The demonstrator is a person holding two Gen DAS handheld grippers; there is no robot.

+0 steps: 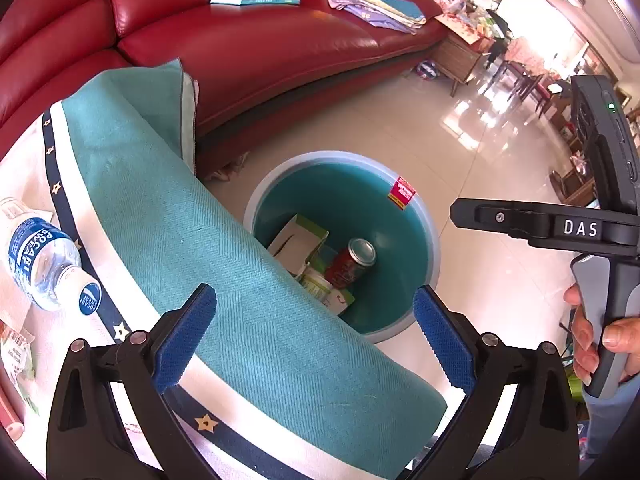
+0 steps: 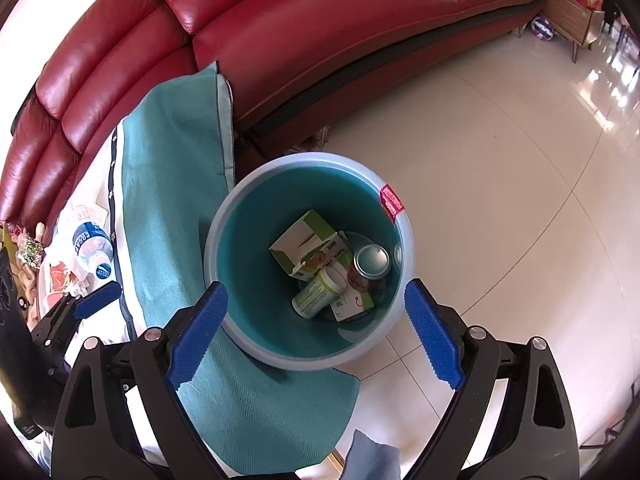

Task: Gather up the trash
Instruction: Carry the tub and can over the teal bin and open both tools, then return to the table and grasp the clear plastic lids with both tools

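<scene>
A curved red leather sofa stands on glossy cream floor tiles catching bright daylight.

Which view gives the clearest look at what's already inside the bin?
The right wrist view: it looks almost straight down into the bin, showing the carton, can and small bottle unobstructed. The left wrist view sees the bin obliquely, the teal cloth covering its near side.
</scene>
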